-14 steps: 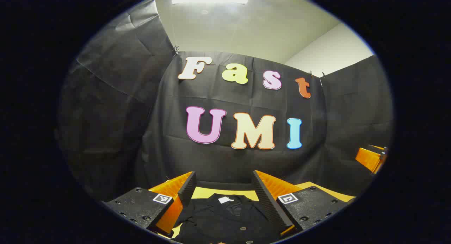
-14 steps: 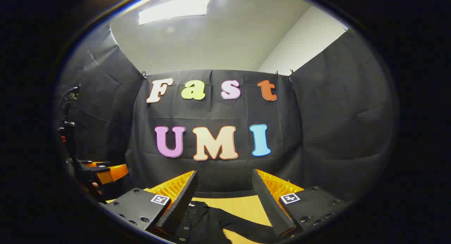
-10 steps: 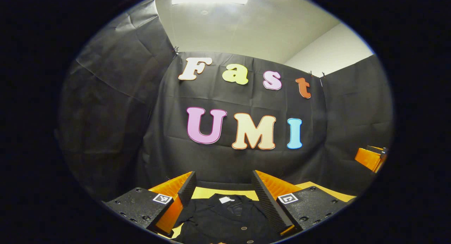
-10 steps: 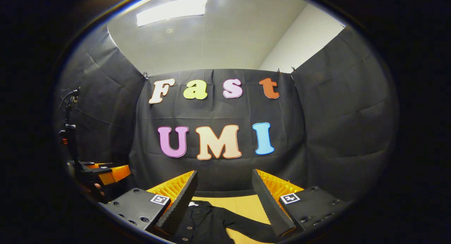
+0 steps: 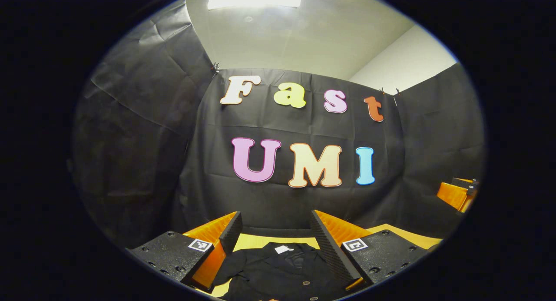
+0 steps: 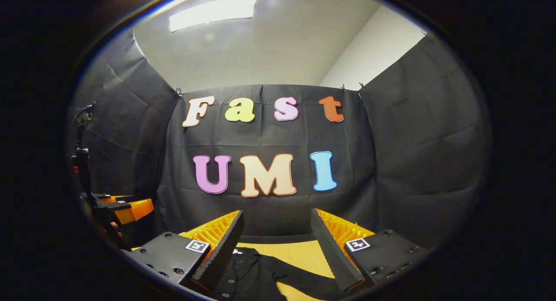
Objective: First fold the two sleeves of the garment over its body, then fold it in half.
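Note:
A black buttoned garment lies flat on the yellow table, collar and white neck label toward the far wall. My left gripper hovers above it, open, fingers spread wide with nothing between them. In the right gripper view the garment shows its body at lower left and one sleeve stretched out to the right across the table. My right gripper is open above it, holding nothing. The left gripper also appears at the far left there, and the right gripper at the far right of the left gripper view.
Black cloth walls close the booth on three sides just behind the table. A thin stand with cables rises at the far left of the right gripper view. Bare table top lies beyond the collar and around the sleeve.
Both views tilted slightly down, so a bit more of the garment shows in the left gripper view. Both grippers stayed open and nothing was taken hold of.

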Available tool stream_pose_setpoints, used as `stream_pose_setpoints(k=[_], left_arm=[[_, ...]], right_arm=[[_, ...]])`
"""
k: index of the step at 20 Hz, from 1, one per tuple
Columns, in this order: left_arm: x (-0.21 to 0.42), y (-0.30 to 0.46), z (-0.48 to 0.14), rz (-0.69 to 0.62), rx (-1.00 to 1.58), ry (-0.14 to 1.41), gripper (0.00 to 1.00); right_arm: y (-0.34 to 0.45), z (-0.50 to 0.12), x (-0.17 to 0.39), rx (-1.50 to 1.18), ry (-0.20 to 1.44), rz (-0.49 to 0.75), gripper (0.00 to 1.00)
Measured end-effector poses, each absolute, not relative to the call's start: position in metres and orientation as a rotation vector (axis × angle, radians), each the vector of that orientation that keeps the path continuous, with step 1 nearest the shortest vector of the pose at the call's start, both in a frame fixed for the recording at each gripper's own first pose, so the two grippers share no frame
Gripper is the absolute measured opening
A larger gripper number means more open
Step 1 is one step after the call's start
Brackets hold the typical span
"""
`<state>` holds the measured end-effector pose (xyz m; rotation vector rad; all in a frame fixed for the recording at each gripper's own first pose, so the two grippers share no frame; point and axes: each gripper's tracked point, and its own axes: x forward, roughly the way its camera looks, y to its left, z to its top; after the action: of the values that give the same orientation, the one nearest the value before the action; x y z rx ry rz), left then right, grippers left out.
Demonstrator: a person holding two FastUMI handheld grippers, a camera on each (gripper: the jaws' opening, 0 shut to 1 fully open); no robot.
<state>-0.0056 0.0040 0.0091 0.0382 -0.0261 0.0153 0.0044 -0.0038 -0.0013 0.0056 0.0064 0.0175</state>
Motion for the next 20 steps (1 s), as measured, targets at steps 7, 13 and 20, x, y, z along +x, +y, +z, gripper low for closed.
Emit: stream_pose_setpoints(k=[7, 13, 20], left_arm=[[-0.007, 0.005, 0.004, 0.048, 0.039, -0.014, 0.92], [-0.016, 0.006, 0.004, 0.103, 0.057, -0.016, 0.92], [-0.032, -0.005, 0.006, 0.155, 0.072, -0.02, 0.92]], right_arm=[[-0.018, -0.012, 0.01, 0.0, 0.03, 0.019, 0.98], [-0.052, -0.04, 0.024, -0.035, 0.094, -0.003, 0.98], [-0.115, -0.089, 0.033, -0.111, 0.204, -0.055, 0.98]])
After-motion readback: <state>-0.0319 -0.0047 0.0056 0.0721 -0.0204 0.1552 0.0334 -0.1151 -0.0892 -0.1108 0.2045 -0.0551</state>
